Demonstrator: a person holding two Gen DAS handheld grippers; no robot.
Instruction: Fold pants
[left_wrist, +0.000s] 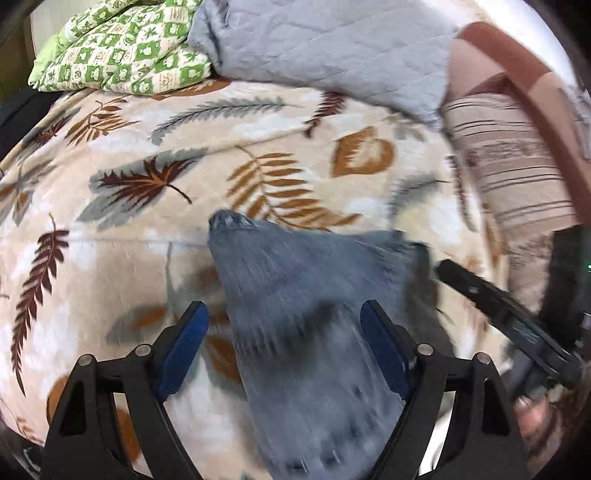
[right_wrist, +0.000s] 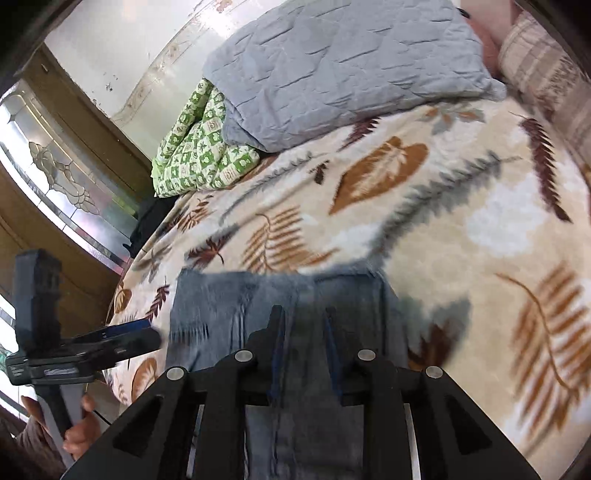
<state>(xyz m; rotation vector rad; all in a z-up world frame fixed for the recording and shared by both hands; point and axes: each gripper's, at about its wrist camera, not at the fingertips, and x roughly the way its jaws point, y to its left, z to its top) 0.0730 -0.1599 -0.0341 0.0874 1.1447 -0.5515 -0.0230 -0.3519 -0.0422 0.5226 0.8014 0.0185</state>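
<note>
**Jeans held up at the bed edge, right gripper pinching, left gripper spread**

We take the leaf blanket (left_wrist: 122, 258) as our landmark. The pants (left_wrist: 295, 295), blue-grey jeans, lie partly on its near part and hang off its near edge toward us; both views are motion-blurred, so we cannot tell waistband from hem for sure.

Our right gripper (right_wrist: 304, 325) has its jaws narrow, and denim runs up between the fingers in its own view, so we read it as pinching a fold or seam of the pants. We judge that grip is there to lift the cloth clear of the blanket so it can be carried over for a fold.

Our left gripper (left_wrist: 284, 321) stands wide, blue pads either side of the denim with gaps showing, pressing on nothing. We judge it is placed to take a second hold on the same edge, so the cloth stays flat when moved.

At the far end of the blanket sit a grey quilt (left_wrist: 332, 40) and a green checked quilt (left_wrist: 122, 48), well apart from the pants. A striped pillow (left_wrist: 513, 173) sits at its far right. The middle of the blanket is bare, likely where the fold lands.

Risk: a one-sided hold could let the cloth twist.
</note>
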